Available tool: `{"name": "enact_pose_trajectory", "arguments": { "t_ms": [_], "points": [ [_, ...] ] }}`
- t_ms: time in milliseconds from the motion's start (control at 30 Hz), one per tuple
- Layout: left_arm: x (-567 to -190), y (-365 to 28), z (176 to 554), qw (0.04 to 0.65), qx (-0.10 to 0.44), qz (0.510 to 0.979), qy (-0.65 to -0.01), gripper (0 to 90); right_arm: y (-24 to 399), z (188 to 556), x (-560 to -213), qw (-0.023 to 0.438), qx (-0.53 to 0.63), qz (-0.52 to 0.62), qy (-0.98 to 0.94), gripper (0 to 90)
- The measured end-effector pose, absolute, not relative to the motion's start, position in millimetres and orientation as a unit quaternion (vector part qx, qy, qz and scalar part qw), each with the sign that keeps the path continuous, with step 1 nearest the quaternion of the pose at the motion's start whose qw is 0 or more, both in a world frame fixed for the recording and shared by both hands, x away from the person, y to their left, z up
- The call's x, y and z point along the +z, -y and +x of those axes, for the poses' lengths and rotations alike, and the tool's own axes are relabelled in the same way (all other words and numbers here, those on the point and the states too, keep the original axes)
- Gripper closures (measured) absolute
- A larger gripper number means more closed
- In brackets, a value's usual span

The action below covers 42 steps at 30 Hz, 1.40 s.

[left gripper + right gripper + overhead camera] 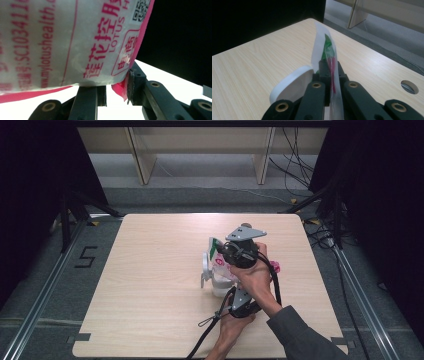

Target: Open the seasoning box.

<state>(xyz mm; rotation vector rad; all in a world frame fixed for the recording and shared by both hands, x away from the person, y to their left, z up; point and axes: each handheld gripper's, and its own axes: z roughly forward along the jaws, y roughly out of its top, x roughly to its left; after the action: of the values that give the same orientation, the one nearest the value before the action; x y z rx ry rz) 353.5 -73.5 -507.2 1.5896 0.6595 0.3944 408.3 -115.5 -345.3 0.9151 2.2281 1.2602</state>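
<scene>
High view: both hands meet right of the middle of the pale wooden surface [150,270]; the right gripper [239,251], with its grey three-cornered plate on top, sits at the far side of a white plastic packet [216,262] with pink and green print, and the left gripper [241,305] sits at its near side, close to the person's hand [257,280]; a white lid-like piece [205,267] stands just left of the packet; the grippers and hands hide much of the packet, and what it holds cannot be told; black cables trail toward the near edge.

Left gripper view: the packet [62,42] hangs above the jaws, its red lettering running sideways, long axis across the frame; the jaws stand a little apart, the right one pressed to the packet's pink edge, so whether it is clamped cannot be told; the print at left is blurred.

Right gripper view: the jaws are closed on the packet's thin edge [329,57], which rises upright between them, green and red print showing; a white rounded lid [292,85] lies just left of the jaws, its lower part cut off.
</scene>
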Motion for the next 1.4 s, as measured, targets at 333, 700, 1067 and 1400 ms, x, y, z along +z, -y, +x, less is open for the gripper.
{"name": "enact_pose_trajectory", "arguments": {
  "t_ms": [333,700,1067,1400],
  "points": [
    [-507.1,73.7,353.2,0.634,0.172,0.697,-0.287,72.4,115.8,408.0,-345.9,0.209,0.459,0.33,-0.798,90.0],
    [-507.2,73.8,352.9,0.635,0.173,0.696,-0.287,72.4,115.4,406.6,-344.7,0.207,0.46,0.332,-0.797,90.0],
    [-507.5,75.0,352.7,0.639,0.173,0.692,-0.288,72.5,115.2,405.5,-344.5,0.205,0.458,0.333,-0.799,90.0],
    [-505.9,71.8,353.0,0.636,0.169,0.696,-0.287,72.5,111.6,407.5,-346.4,0.211,0.456,0.321,-0.803,90.0]
  ]
}}
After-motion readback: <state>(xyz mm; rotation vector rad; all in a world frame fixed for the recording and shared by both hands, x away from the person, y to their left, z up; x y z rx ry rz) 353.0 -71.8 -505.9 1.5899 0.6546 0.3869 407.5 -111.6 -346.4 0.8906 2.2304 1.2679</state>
